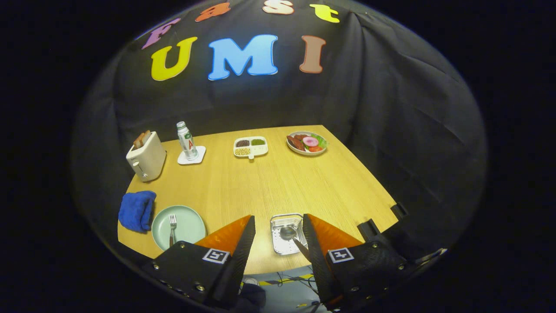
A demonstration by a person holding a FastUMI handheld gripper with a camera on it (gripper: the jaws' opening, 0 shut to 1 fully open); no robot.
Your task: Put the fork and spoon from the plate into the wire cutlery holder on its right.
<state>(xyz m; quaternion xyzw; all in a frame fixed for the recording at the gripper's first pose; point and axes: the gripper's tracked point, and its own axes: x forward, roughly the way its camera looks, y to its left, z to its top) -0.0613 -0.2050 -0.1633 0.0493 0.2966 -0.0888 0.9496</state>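
Hovering above the near edge of the wooden table [278, 182], the gripper [278, 230] has its two fingers spread wide apart, with nothing pinched between them.

Task items:
- Spoon [290, 234]: lies in the wire cutlery holder [284, 224], bowl up against the far part of the basket, handle running back toward the right finger, which hides its end. Whether the handle touches that finger cannot be told. Judged as already delivered.
- Fork [172, 228]: lies on the pale green plate [186, 221], tines pointing away from the camera, handle end passing behind the left finger's housing. Not yet picked.
- The holder sits between the fingers and just ahead of them; the plate sits off to the left of the left finger, well apart from the holder.

Other items, not involved: blue cloth [137, 210] just beside the plate; toaster [146, 157] with bread; water bottle [187, 141] on a white coaster; divided snack tray [250, 147]; dish of food [307, 142] at the far side.

Step in hand (judgement): the spoon half of the task looks done and the gripper is empty, so the fork is the remaining item.

Next move calls for (judgement): carrying the open gripper left over the plate, lining the fingers across the fork's thin handle, and coming down low enough to catch it against the flat plate. The slim metal handle may slip or skate on the glazed surface, so a centred, square pinch matters.
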